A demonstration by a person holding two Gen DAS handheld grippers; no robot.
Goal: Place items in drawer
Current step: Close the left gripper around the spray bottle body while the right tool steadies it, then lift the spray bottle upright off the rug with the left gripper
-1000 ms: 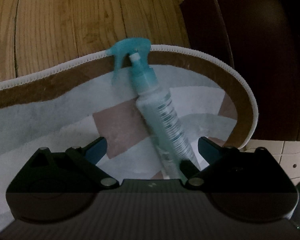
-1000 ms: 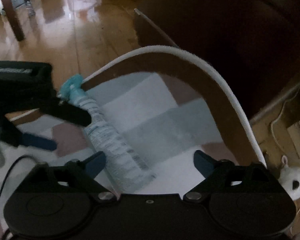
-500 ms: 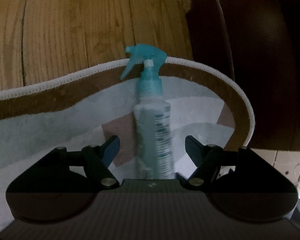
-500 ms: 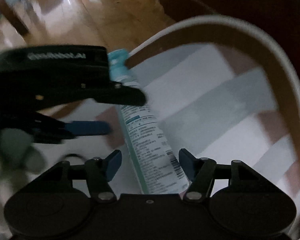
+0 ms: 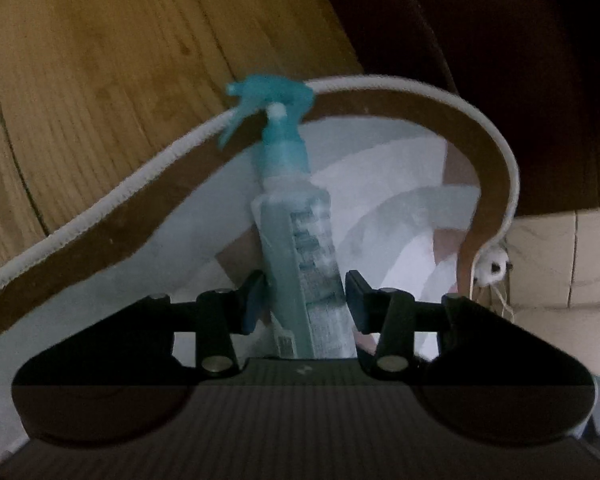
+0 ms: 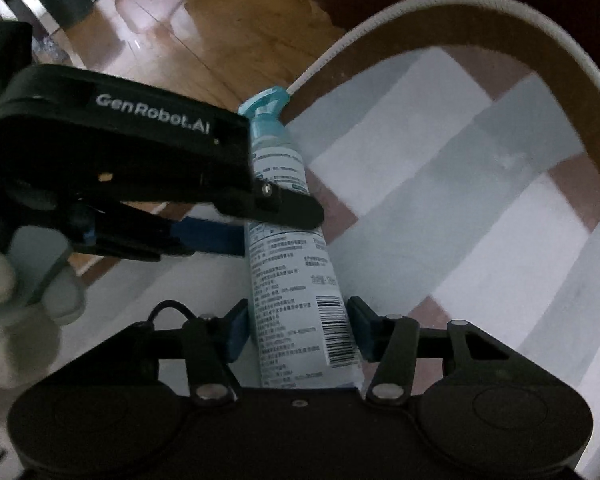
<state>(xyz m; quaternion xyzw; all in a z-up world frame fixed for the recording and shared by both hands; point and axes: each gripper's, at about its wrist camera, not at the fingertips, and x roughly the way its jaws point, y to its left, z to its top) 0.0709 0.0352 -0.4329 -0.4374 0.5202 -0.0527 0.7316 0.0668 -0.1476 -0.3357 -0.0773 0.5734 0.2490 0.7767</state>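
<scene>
Both claws on one spray bottle

The left gripper [image 5: 305, 300] clamps the clear plastic spray bottle with its teal trigger head [image 5: 292, 220] mid-body; the right gripper [image 6: 298, 330], jaws just closing, presses its base, above the white-edged patchwork rug [image 6: 440, 208].

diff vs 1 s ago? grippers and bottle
Both grippers have just been closing around the spray bottle, from wide open a second ago. The left gripper now clamps mid-body; the right gripper presses its base end. The bottle swung from slanted to in line with the left fingers. The rug stayed put.
</scene>
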